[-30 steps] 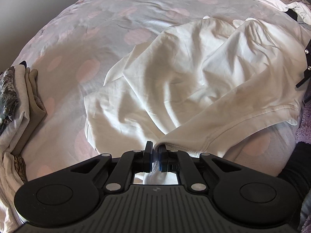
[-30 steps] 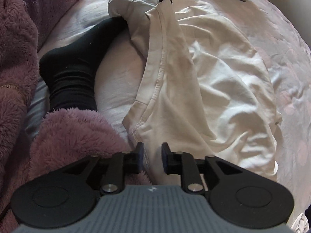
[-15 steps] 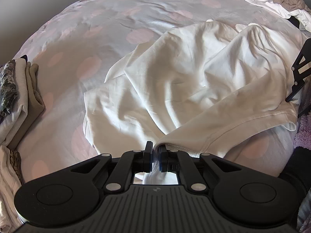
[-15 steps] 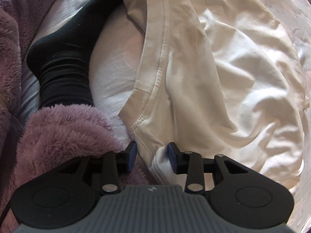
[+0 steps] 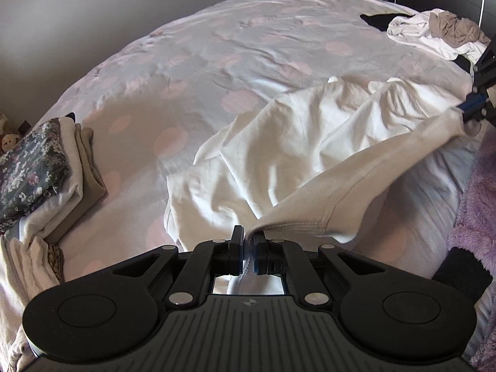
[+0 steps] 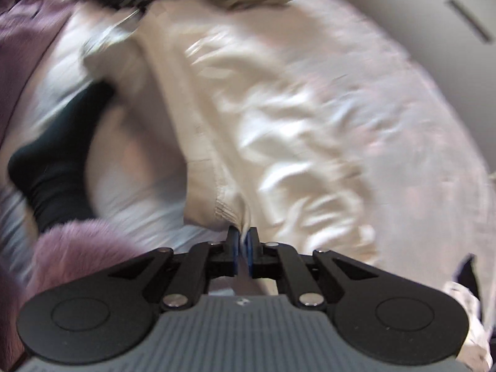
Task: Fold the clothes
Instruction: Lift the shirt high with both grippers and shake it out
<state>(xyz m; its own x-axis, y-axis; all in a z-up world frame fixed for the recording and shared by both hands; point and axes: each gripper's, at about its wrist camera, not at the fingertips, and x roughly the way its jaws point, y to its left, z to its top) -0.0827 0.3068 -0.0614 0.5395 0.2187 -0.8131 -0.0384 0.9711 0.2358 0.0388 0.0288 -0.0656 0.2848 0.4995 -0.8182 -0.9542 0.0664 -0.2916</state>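
A white T-shirt [image 5: 303, 142] lies crumpled on the bed, its hem stretched between my two grippers. My left gripper [image 5: 247, 241] is shut on one hem corner at the near edge. My right gripper [image 6: 243, 240] is shut on the other hem corner; it also shows in the left wrist view [image 5: 472, 108] at the far right, holding the cloth up. The right wrist view is motion-blurred; the shirt [image 6: 279, 117] spreads away from the jaws there.
The bed has a grey cover with pink dots [image 5: 217, 62]. A stack of folded clothes [image 5: 40, 167] sits at the left. A heap of unfolded laundry [image 5: 434, 34] lies at the far right. A purple fleece sleeve [image 6: 77, 245] and a black sock [image 6: 52, 167] are close by.
My right gripper closed on the shirt's hem corner and lifted it, pulling the hem taut. My left gripper stayed shut on its corner and rose, tilting the view up.
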